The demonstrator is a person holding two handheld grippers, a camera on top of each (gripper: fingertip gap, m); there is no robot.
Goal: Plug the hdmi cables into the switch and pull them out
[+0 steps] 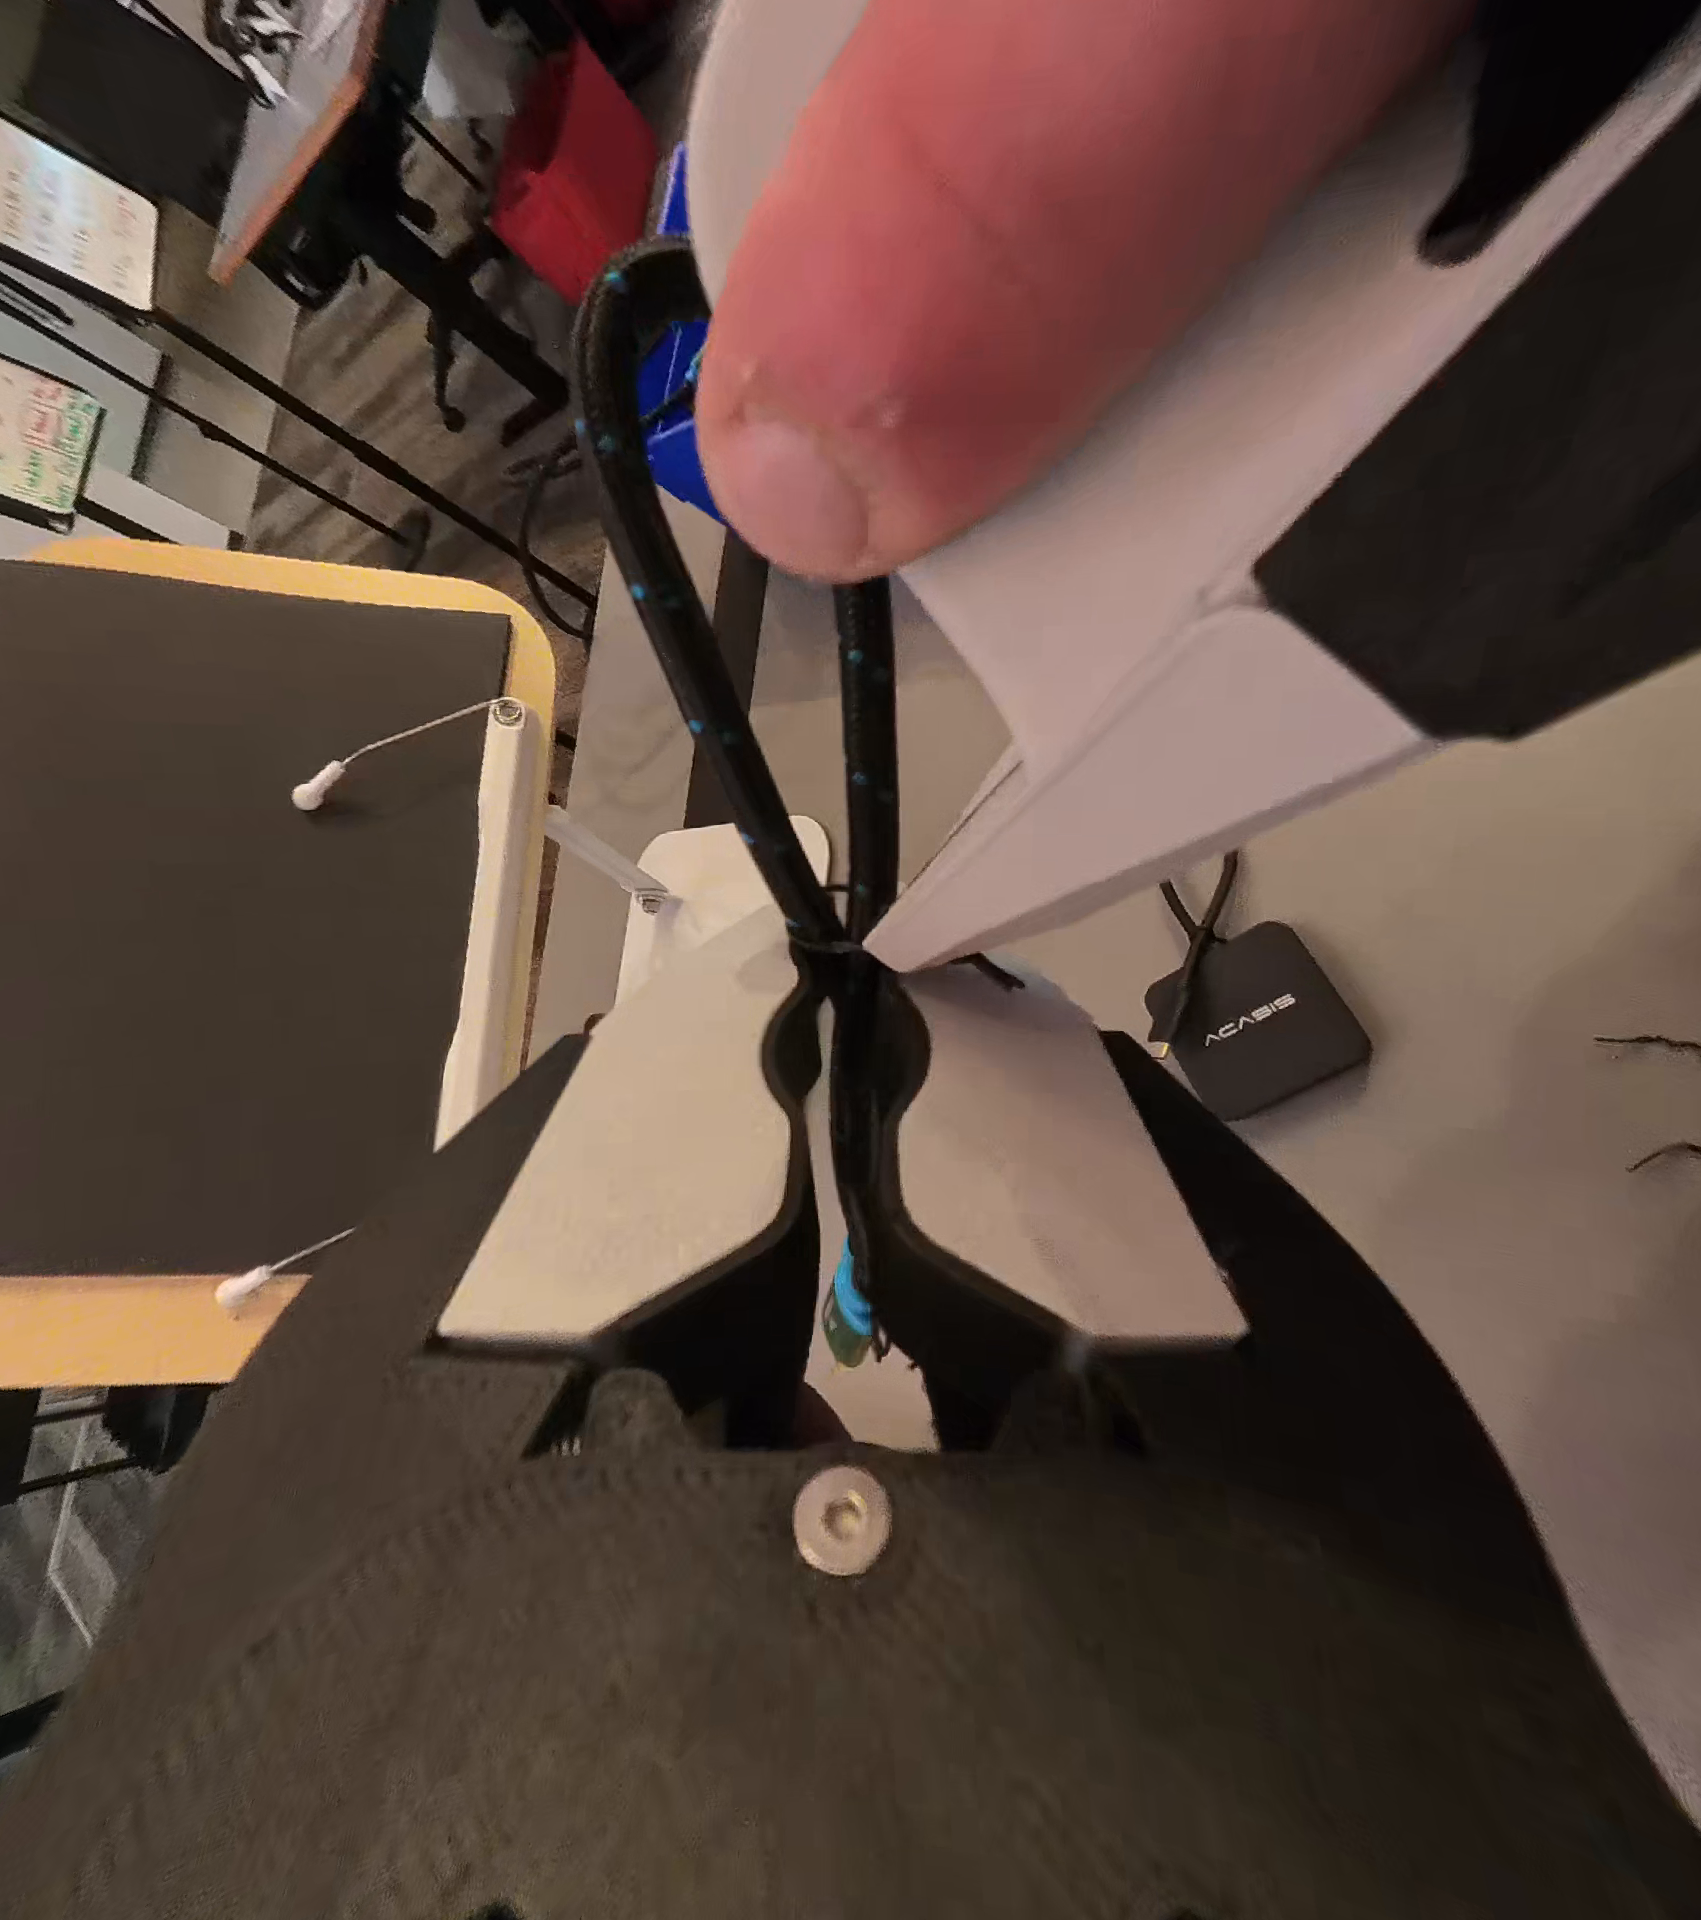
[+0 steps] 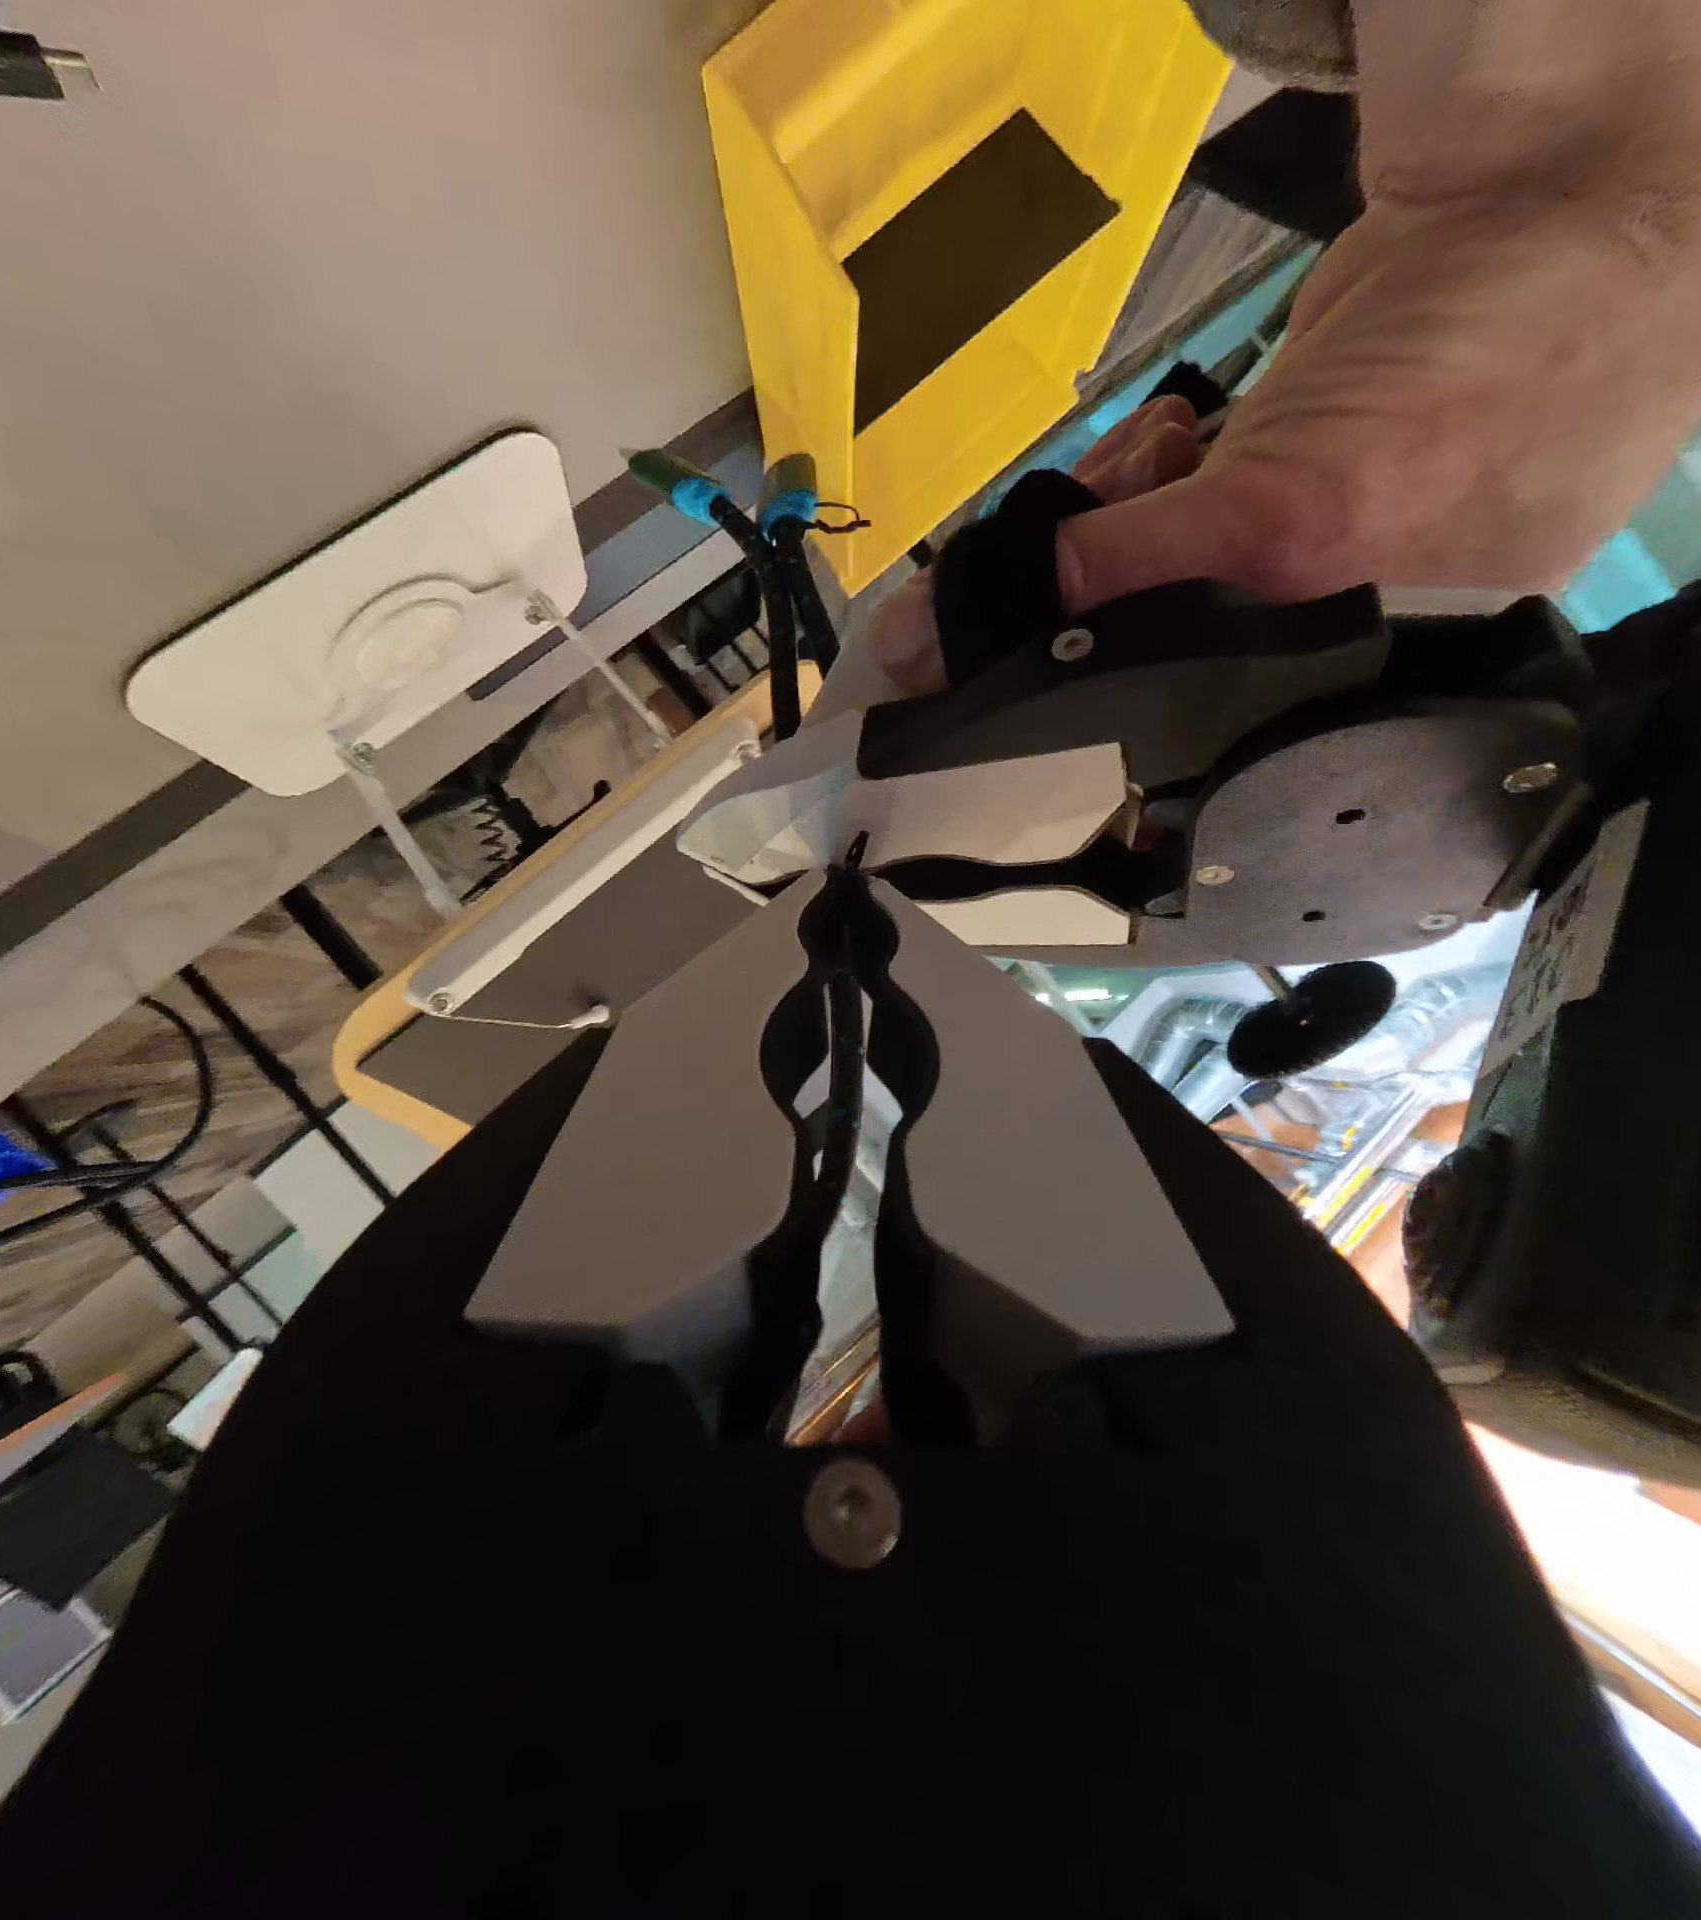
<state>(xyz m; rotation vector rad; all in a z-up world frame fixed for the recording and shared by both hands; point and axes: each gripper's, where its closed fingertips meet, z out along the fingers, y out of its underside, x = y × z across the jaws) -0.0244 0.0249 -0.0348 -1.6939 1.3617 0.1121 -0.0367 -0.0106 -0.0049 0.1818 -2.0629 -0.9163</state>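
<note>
My left gripper (image 1: 841, 997) is shut on a folded black braided HDMI cable (image 1: 867, 727) with blue flecks, held in the air. The cable's loop rises past the fingertips, and a blue-collared plug (image 1: 851, 1314) shows between the fingers. A thin black tie (image 1: 818, 943) binds the bundle just above the tips. My right gripper (image 2: 841, 888) comes in from the upper right of the left wrist view (image 1: 877, 951), its tips shut at that tie. In the right wrist view the cable (image 2: 846, 1029) runs along its fingers, and two plugs (image 2: 789, 488) hang beyond the left gripper (image 2: 773, 831). The black switch box (image 1: 1256, 1023) lies on the grey table.
A yellow bin (image 2: 929, 260) and a white stand base (image 2: 358, 634) sit on the grey table (image 1: 1500, 935). A black mat on a wooden board (image 1: 181, 883) lies to the left. A loose black thread (image 1: 1698, 1101) lies by the switch. A person's hand (image 2: 1448, 364) holds the left gripper. Tip to tip, the grippers are about 4 centimetres apart.
</note>
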